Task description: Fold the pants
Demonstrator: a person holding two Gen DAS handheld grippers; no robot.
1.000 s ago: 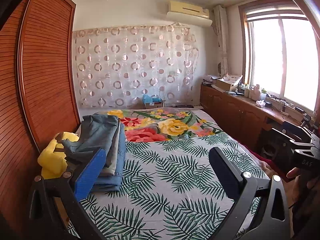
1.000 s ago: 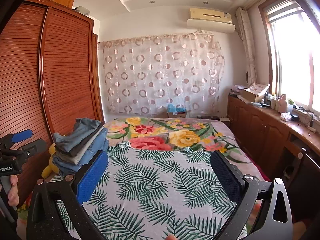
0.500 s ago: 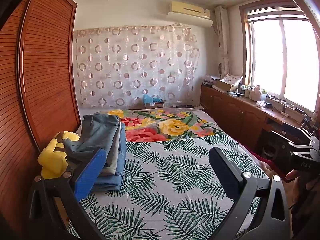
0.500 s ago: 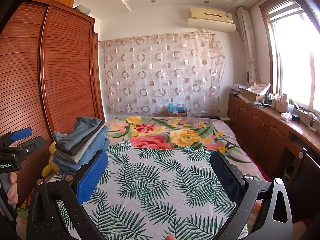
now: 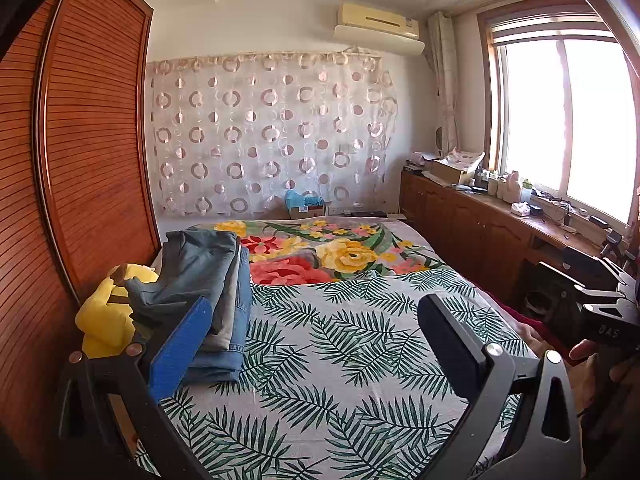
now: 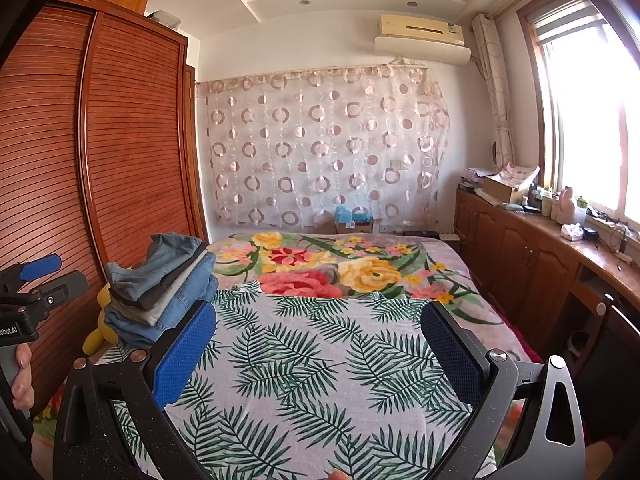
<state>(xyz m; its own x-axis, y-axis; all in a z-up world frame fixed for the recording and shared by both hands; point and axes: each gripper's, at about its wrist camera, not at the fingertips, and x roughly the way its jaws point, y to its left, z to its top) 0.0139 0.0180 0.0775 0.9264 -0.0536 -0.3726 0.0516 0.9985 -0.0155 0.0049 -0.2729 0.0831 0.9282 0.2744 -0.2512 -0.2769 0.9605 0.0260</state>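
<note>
A stack of folded pants (image 5: pixel 212 280), blue denim and grey, lies on the left side of the bed; it also shows in the right wrist view (image 6: pixel 164 284). My left gripper (image 5: pixel 316 336) is open and empty, held above the near part of the bed, its left finger in front of the stack. My right gripper (image 6: pixel 320 340) is open and empty above the leaf-print bedspread (image 6: pixel 320 360), to the right of the stack. The left gripper's body shows at the left edge of the right wrist view (image 6: pixel 36 296), and the right gripper's body at the right edge of the left wrist view (image 5: pixel 600 304).
A yellow plush toy (image 5: pixel 106 316) sits between the stack and the wooden wardrobe (image 5: pixel 80 184) along the left. A wooden counter (image 6: pixel 552 240) with boxes and bottles runs under the window on the right. A curtain (image 6: pixel 320 148) hangs behind the bed.
</note>
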